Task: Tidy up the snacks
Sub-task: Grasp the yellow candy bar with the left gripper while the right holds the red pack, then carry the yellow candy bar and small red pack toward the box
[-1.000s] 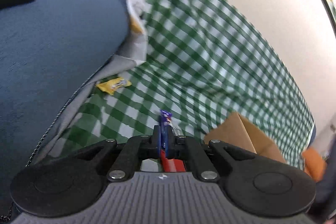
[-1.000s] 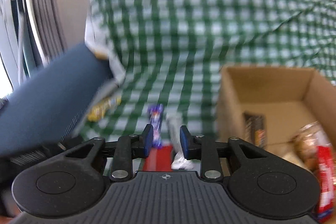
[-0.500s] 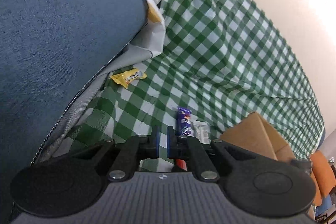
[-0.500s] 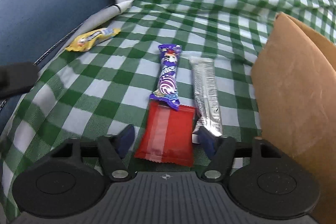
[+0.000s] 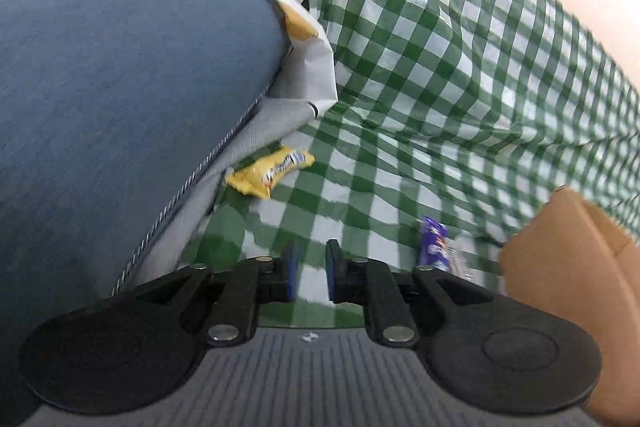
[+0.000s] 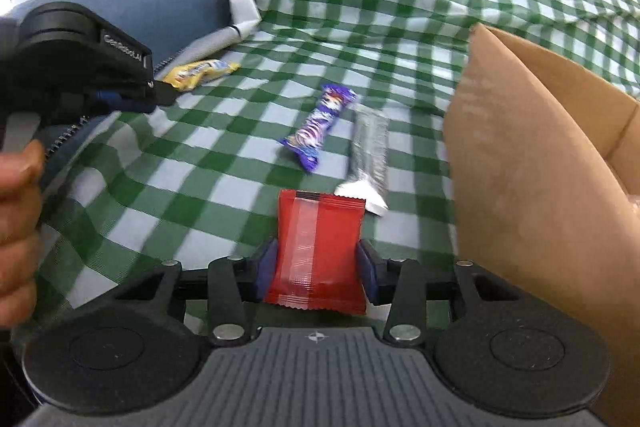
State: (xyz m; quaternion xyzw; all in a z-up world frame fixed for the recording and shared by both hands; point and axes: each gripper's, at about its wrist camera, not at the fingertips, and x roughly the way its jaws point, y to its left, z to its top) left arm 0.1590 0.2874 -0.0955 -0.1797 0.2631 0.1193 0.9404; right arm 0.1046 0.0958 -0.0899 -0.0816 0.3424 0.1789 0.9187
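Behind cardboard box (image 6: 532,163) wall, contents mostly hidden

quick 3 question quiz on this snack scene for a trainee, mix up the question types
1. True or false: the red packet lies between the right gripper's closing jaws.
2. Which snack lies nearest the blue cushion? A) yellow packet B) purple bar C) silver bar
3. Fill in: the left gripper, jaws opening, has ____ between them.

Key: 1 true; 2 A; 3 nothing
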